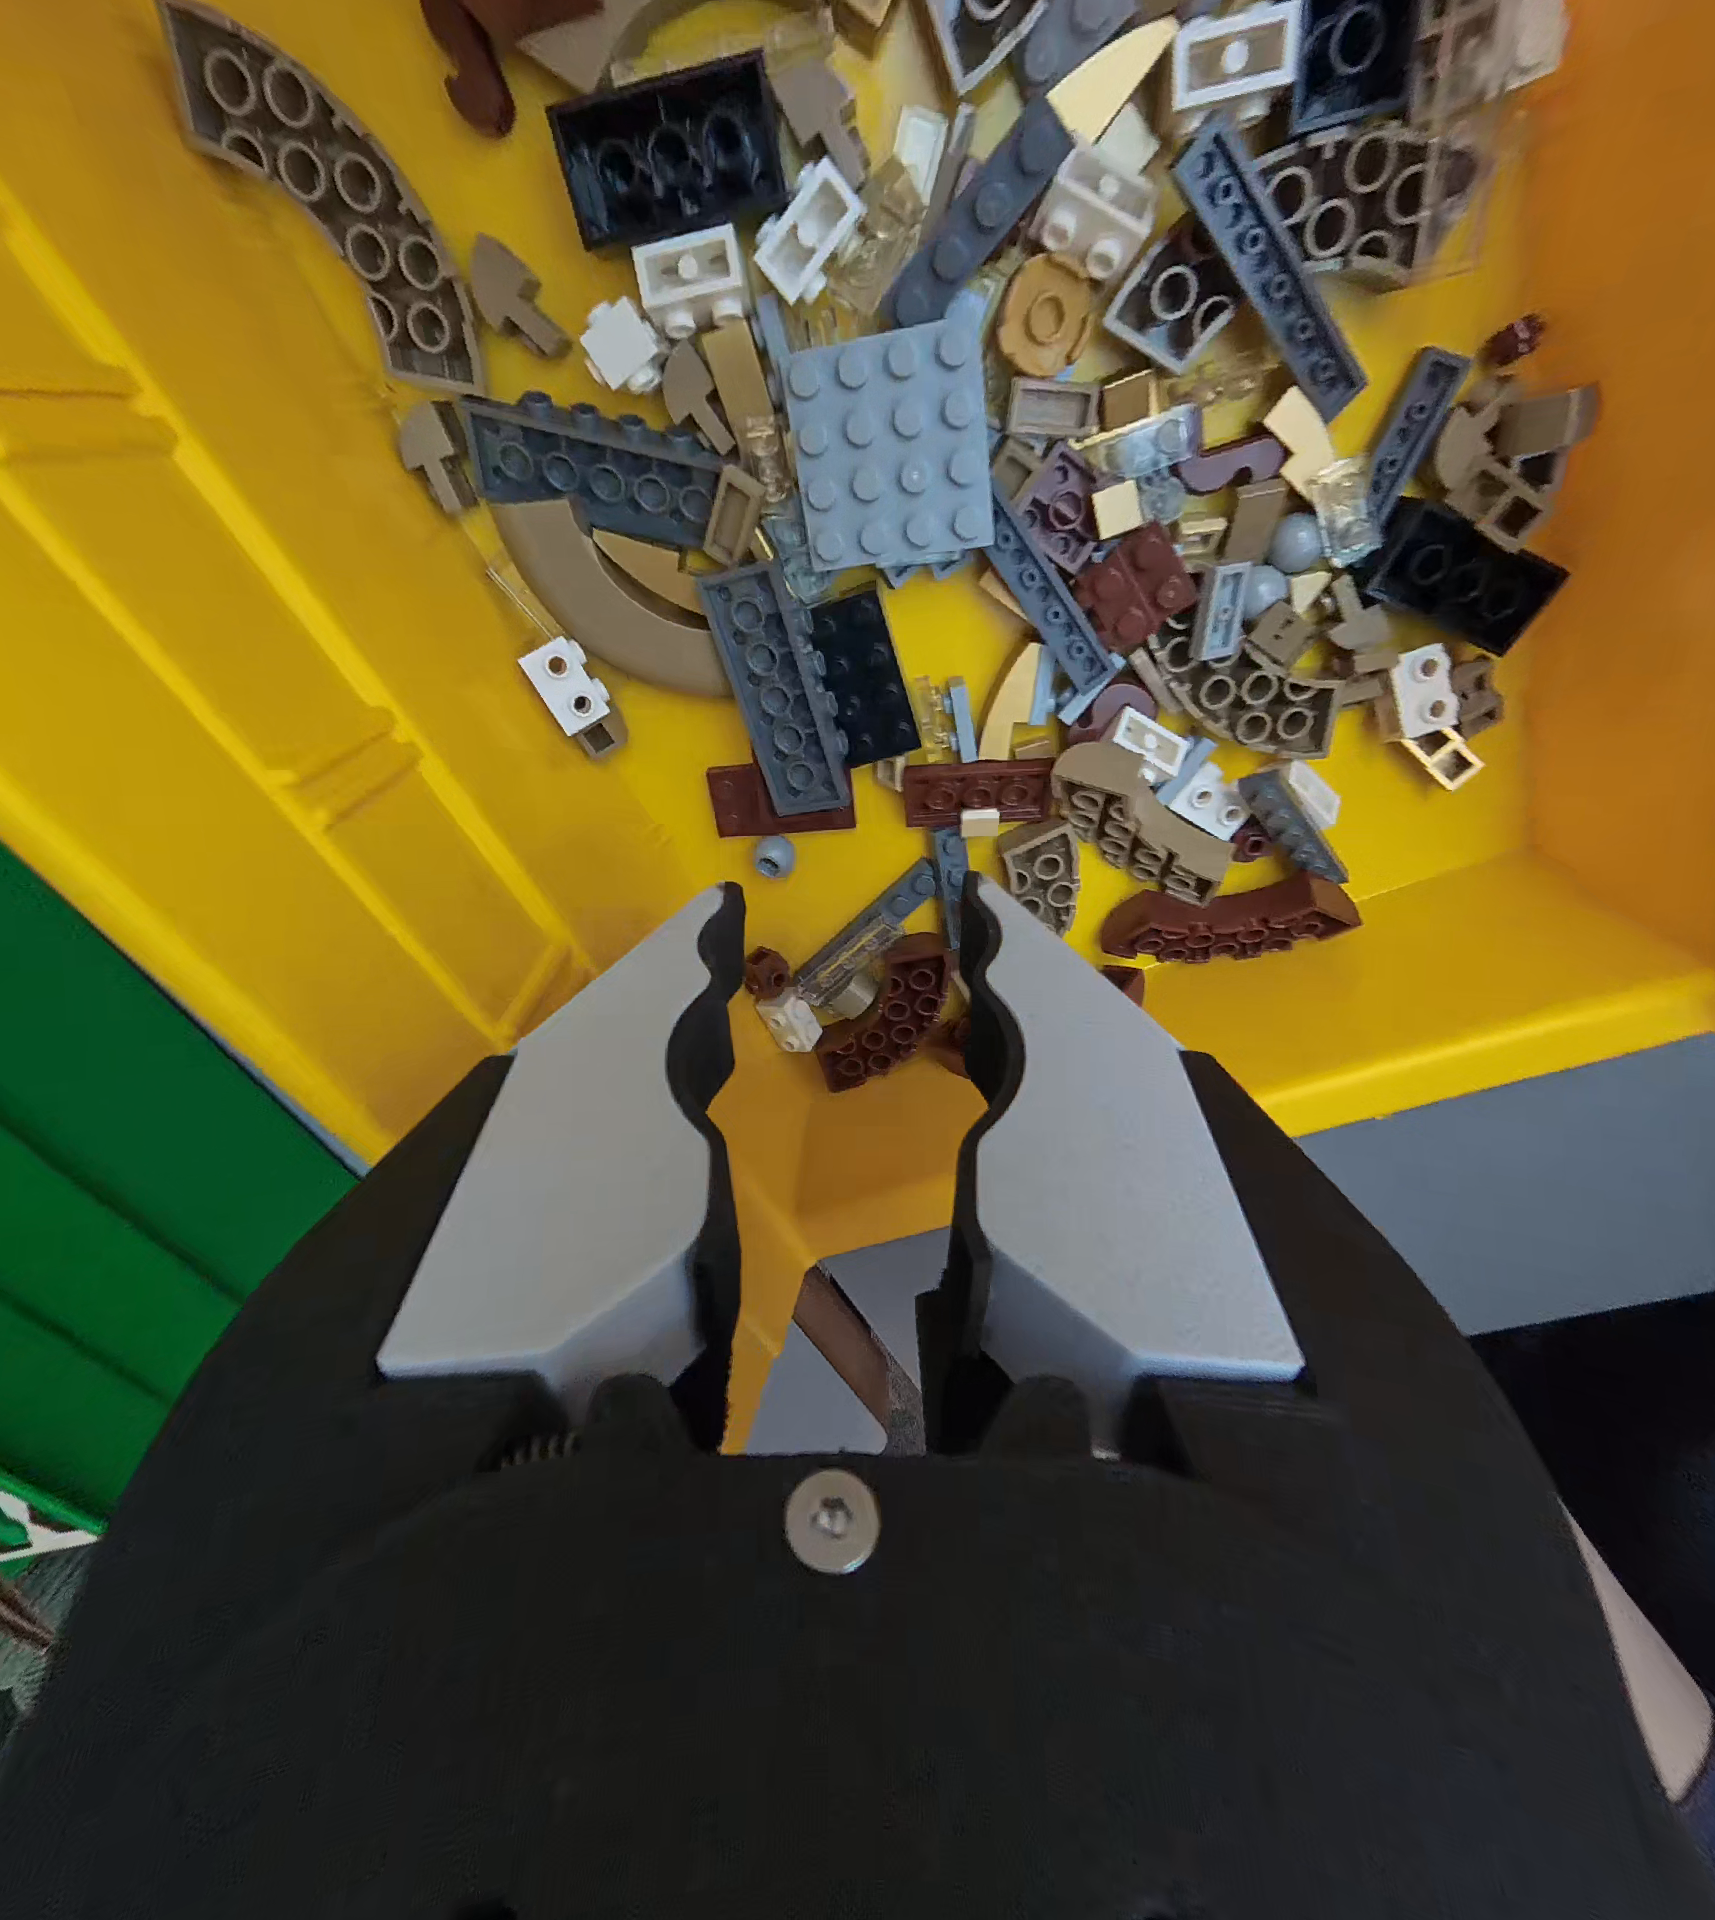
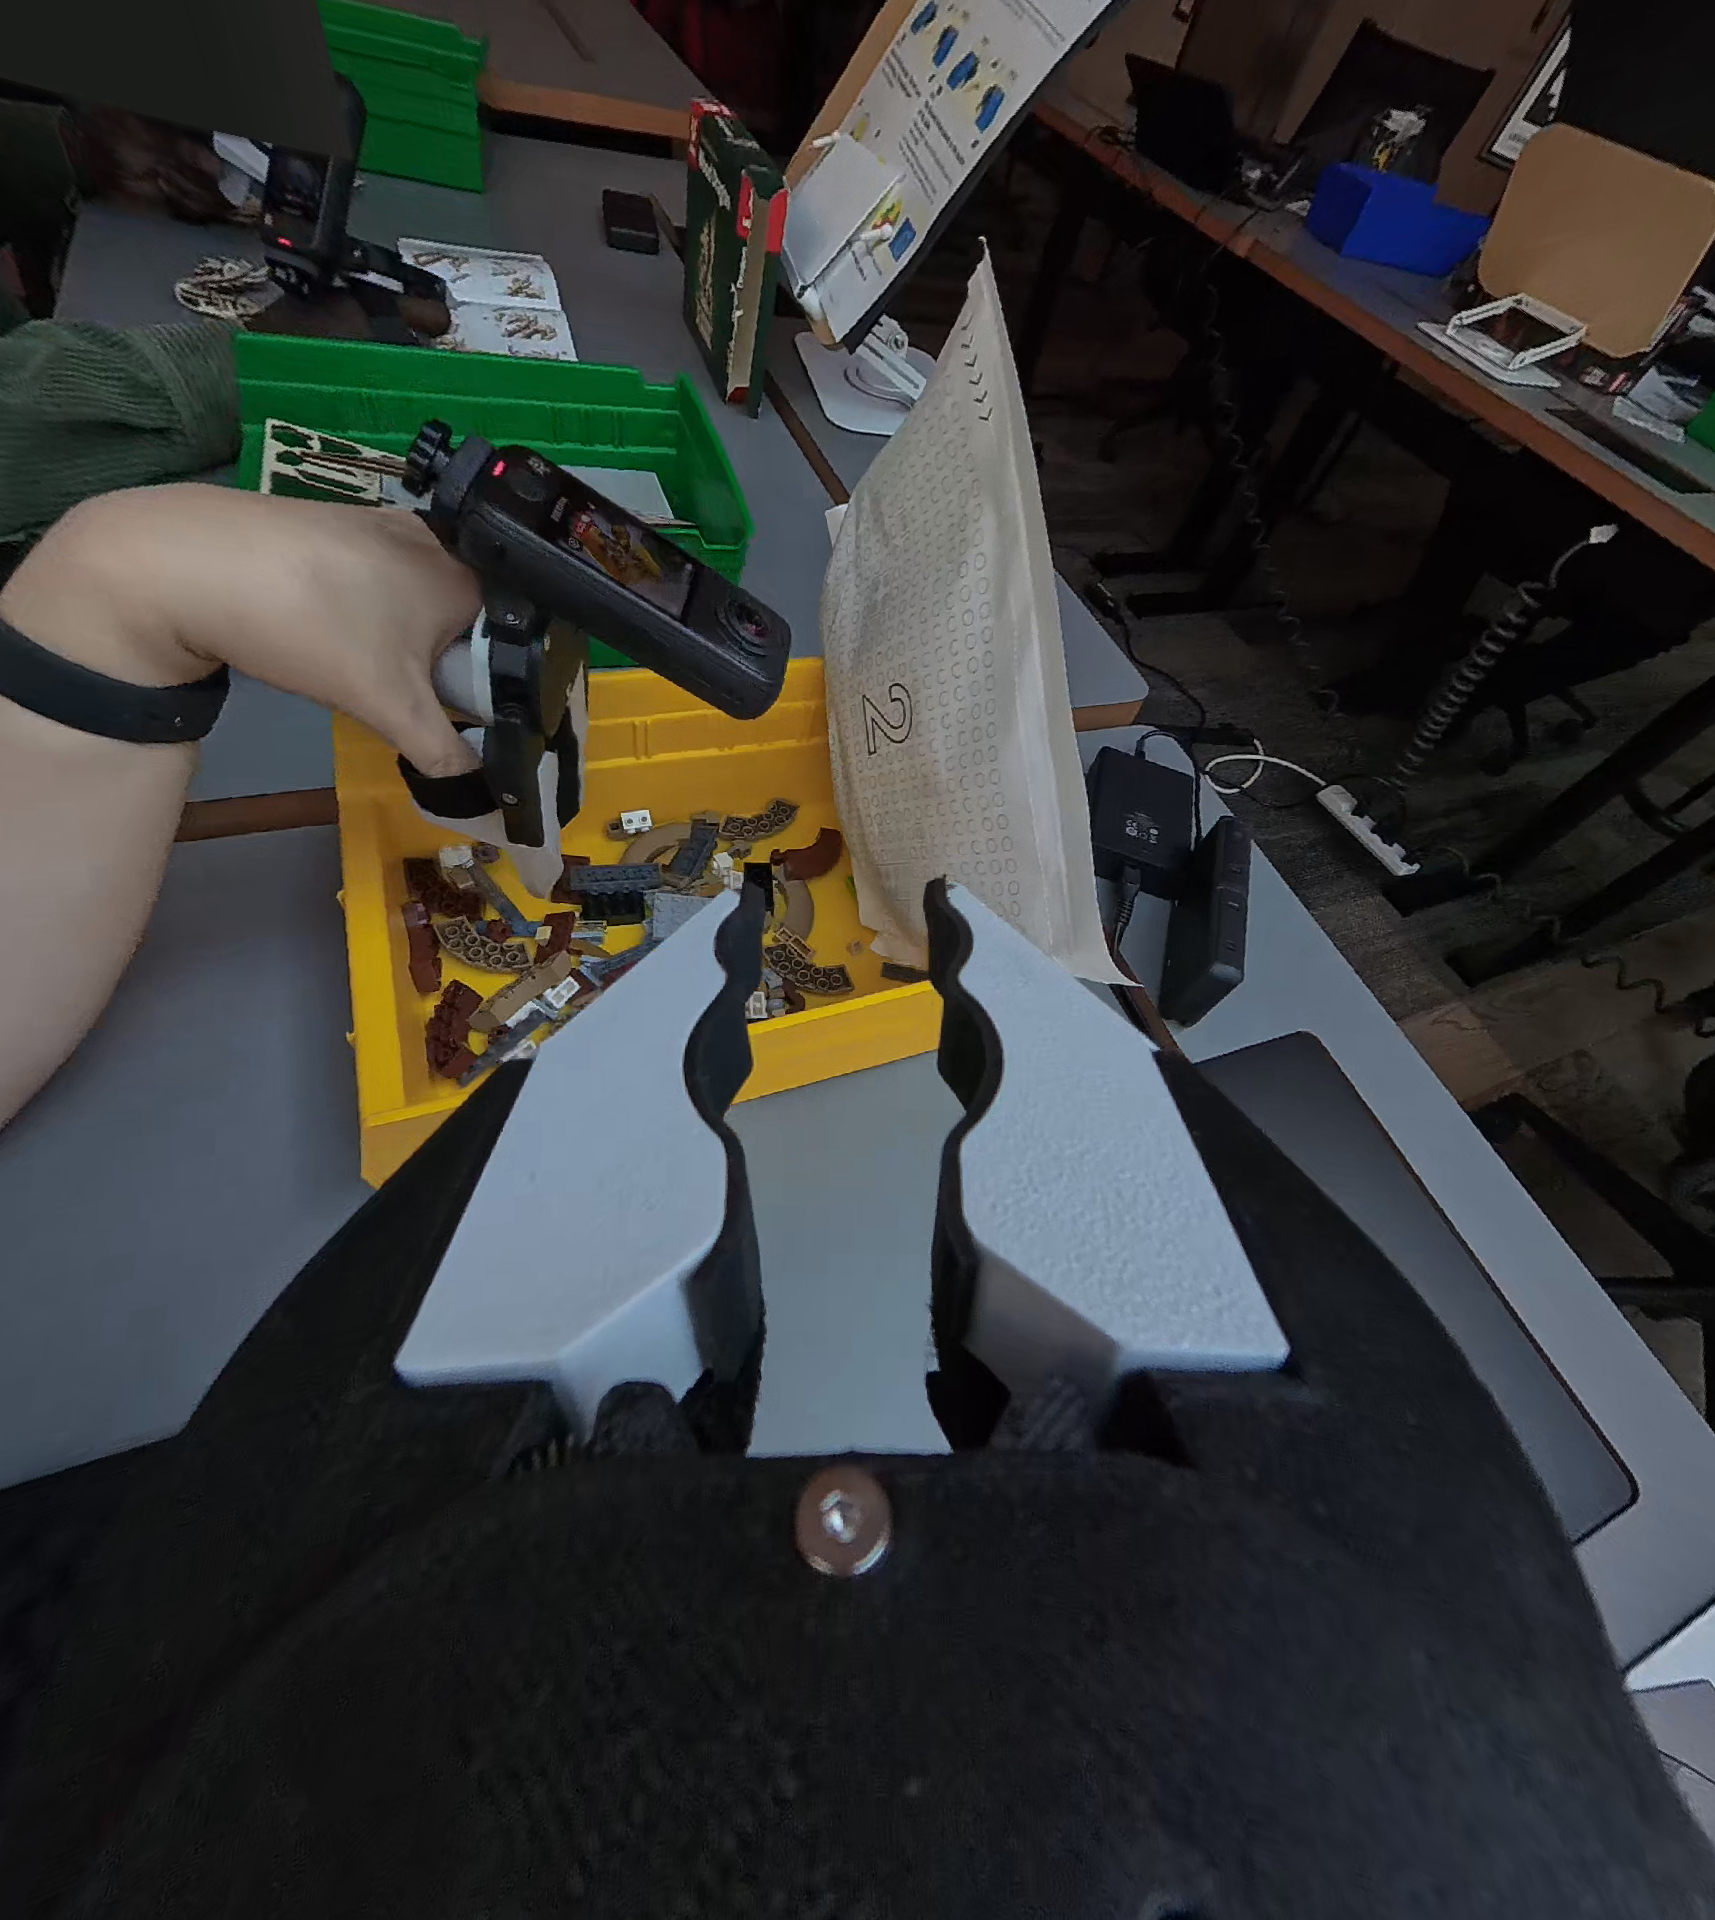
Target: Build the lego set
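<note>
- Left gripper (image 2: 546,873) fingertips are sinking among the lego pieces (image 2: 624,935) in the right wrist view; opening not readable there.
- Yellow tray (image 1: 1404,997) is running off the top edge in the left wrist view.
- Paper bag (image 2: 946,665) is hiding the tray's far right corner.

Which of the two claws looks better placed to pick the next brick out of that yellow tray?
The left claw, probably. It hangs open right over the loose bricks in the yellow tray. The right claw, also open, sits back over the grey table, outside the tray, beside the paper bag.
</note>
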Available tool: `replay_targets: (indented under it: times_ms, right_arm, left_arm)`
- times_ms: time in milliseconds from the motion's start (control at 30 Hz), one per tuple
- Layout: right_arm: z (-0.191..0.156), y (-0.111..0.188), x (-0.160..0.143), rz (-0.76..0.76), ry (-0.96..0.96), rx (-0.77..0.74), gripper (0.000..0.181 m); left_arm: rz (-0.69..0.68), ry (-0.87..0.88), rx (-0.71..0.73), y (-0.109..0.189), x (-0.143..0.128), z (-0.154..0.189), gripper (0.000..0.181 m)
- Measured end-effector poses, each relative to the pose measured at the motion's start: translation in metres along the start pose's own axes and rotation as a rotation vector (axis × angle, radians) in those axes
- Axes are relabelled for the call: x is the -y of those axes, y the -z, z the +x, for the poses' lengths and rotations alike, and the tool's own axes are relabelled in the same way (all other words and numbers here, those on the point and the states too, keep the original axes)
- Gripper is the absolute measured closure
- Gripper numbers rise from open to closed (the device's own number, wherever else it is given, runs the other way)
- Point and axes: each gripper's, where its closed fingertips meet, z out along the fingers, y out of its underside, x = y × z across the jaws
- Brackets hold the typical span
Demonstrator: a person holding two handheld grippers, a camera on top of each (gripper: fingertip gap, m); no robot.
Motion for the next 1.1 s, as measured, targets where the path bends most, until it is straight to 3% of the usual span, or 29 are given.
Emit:
replay_targets:
  times_ms: [433,667,733,800,900,967,1000,1067,1100]
  right_arm:
    - [-0.003,0.0,0.001,0.011,0.004,0.024,0.15]
    - [0.0,-0.001,-0.002,-0.006,0.009,0.011,0.15]
    - [0.0,-0.002,-0.003,-0.01,0.011,0.011,0.15]
    - [0.0,-0.003,-0.004,-0.018,0.015,0.008,0.15]
    - [0.0,-0.001,-0.004,-0.022,0.026,0.009,0.15]
    - [0.0,0.004,-0.002,-0.008,0.032,0.008,0.15]
    - [0.001,0.007,-0.001,0.002,0.028,0.004,0.15]
    - [0.004,0.014,0.002,0.023,0.02,-0.004,0.15]
    - [0.006,0.017,0.002,0.032,0.017,-0.009,0.15]
  left_arm:
    - [-0.076,-0.023,0.016,-0.025,0.006,-0.01,0.147]
    - [-0.077,-0.033,0.007,-0.03,0.01,-0.012,0.165]
    - [-0.081,-0.029,-0.005,-0.03,0.008,-0.01,0.165]
    - [-0.075,-0.016,0.003,-0.027,0.007,-0.011,0.147]
    - [0.109,-0.037,0.004,-0.004,0.035,-0.007,0.145]
    - [0.365,-0.078,0.04,0.027,0.075,-0.008,0.142]
    - [0.516,-0.121,0.022,0.043,0.099,-0.001,0.149]
    - [0.76,-0.315,-0.129,0.063,0.132,0.037,0.151]
    - [0.797,-0.404,-0.176,0.062,0.136,0.052,0.152]
